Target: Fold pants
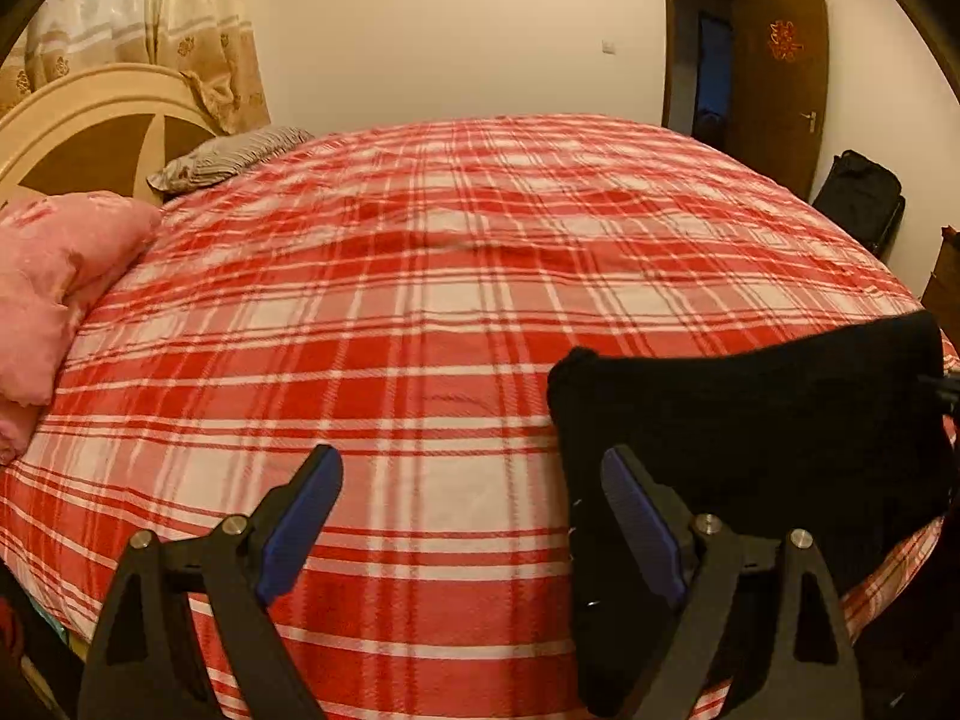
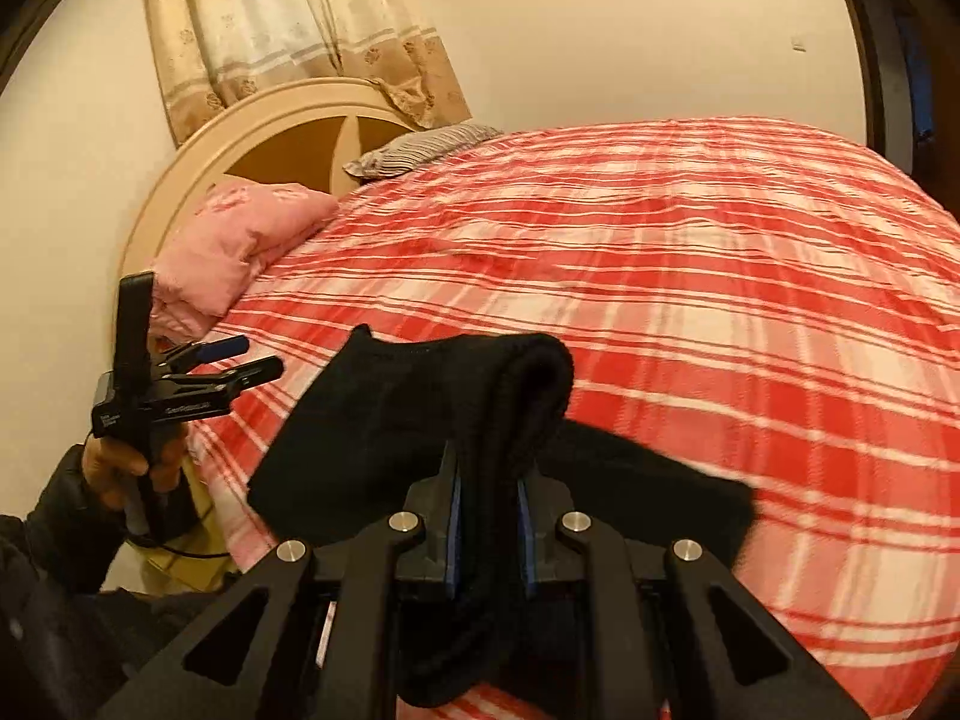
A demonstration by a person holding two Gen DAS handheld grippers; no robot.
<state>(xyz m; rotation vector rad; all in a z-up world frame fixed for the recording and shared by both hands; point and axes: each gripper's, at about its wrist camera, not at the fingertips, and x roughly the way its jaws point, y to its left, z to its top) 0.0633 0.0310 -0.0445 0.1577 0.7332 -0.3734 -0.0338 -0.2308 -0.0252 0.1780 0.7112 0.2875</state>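
Note:
Black pants (image 1: pixel 750 420) hang bunched above the near right part of a red plaid bed (image 1: pixel 420 300). My right gripper (image 2: pixel 487 480) is shut on a thick fold of the pants (image 2: pixel 420 408), which drape to both sides of its blue pads. My left gripper (image 1: pixel 471 480) is open with nothing between its fingers; its right finger (image 1: pixel 636 510) stands in front of the pants' left edge. In the right wrist view the left gripper (image 2: pixel 258 360) shows at the far left, held in a hand, apart from the cloth.
A pink quilt (image 1: pixel 54 276) and a striped pillow (image 1: pixel 228 156) lie by the cream headboard (image 1: pixel 78 126). Curtains (image 2: pixel 288 30) hang behind. A brown door (image 1: pixel 780 78) stands open at the far right, with a black bag (image 1: pixel 858 204) beside it.

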